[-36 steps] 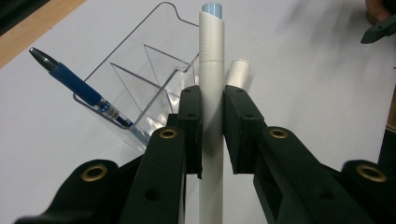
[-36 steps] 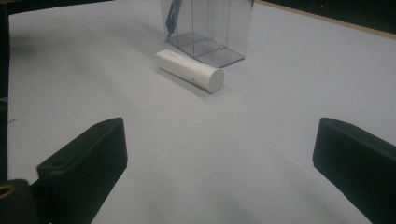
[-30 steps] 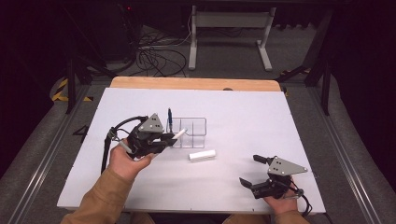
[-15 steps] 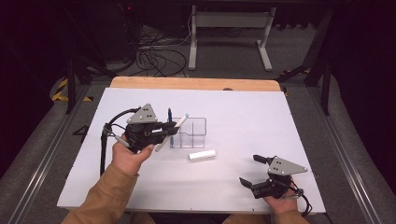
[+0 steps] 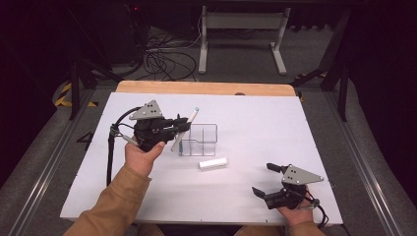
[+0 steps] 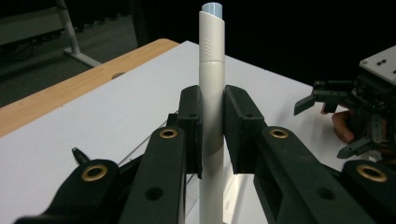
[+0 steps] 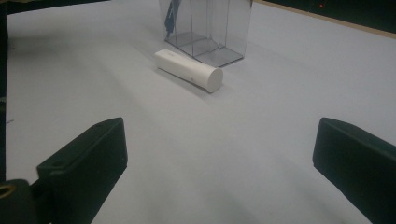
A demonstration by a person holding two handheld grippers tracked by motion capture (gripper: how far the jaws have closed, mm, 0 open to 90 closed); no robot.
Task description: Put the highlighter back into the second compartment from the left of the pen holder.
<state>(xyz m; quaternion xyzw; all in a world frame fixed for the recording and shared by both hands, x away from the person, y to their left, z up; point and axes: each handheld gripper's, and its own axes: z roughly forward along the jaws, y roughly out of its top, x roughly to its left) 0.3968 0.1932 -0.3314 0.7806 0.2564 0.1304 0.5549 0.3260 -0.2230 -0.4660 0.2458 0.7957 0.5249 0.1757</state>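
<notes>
My left gripper (image 5: 183, 129) is shut on a white marker (image 5: 192, 117) with a pale blue tip, held tilted over the left end of a clear divided box (image 5: 202, 138). In the left gripper view the marker (image 6: 211, 56) stands upright between the jaws of my left gripper (image 6: 213, 128). A short white cylinder (image 5: 213, 163) lies on the white table in front of the box. My right gripper (image 5: 268, 181) rests open near the table's front right. In the right gripper view the cylinder (image 7: 189, 70) and the box (image 7: 210, 28) lie ahead of the open right gripper (image 7: 219, 154).
A dark blue pen (image 7: 172, 16) stands in one compartment of the box. The white table top (image 5: 275, 128) ends in a wooden strip (image 5: 206, 88) at the far edge. Cables and a metal stand sit on the floor beyond it.
My left gripper has lifted and shifted slightly away with the white marker, which now tilts up to the right. The right gripper has stayed put.
</notes>
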